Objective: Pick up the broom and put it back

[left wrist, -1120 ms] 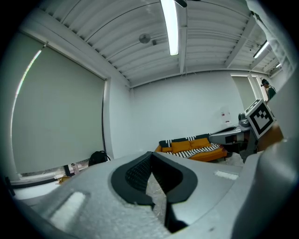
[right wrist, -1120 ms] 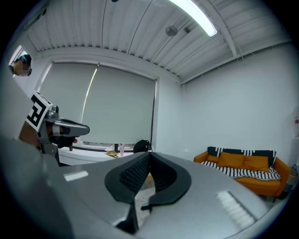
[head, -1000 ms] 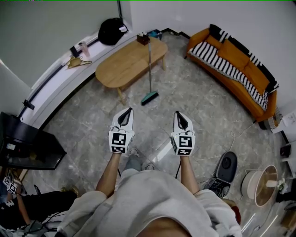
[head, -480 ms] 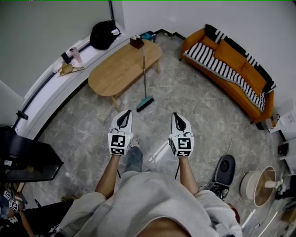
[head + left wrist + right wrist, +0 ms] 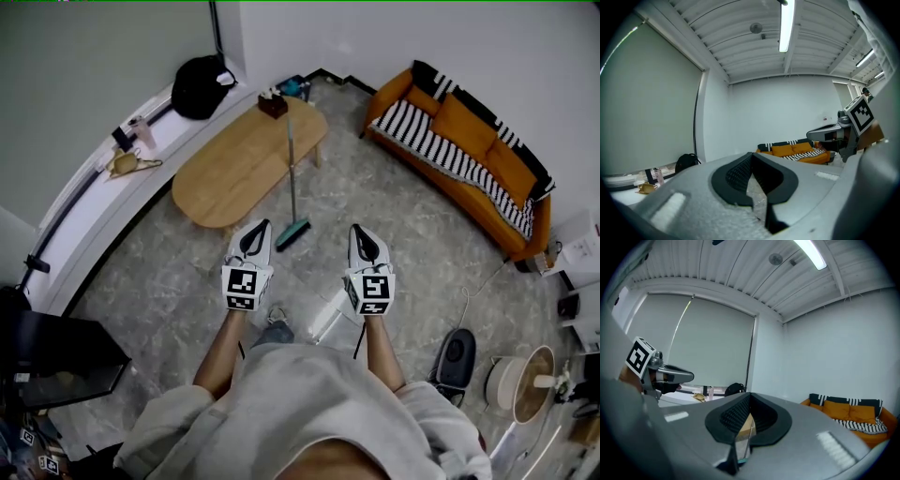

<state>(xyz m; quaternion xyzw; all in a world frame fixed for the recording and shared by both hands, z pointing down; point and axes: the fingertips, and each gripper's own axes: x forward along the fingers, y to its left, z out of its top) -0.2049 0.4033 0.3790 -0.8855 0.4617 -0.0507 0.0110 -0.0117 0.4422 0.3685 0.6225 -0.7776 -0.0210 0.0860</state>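
A pale oval wooden table [image 5: 225,164] lies at eleven o'clock. The white left gripper [image 5: 260,225] is pinched together, empty. At its one o'clock, a green-handled broom with a teal head [image 5: 292,159] leans on the table. At the broom head's three o'clock, the white right gripper [image 5: 359,230] is likewise closed on nothing.

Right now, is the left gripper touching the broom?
Apart. The head view shows a strip of floor between the left gripper and the broom; the left gripper view shows nothing between its jaws.
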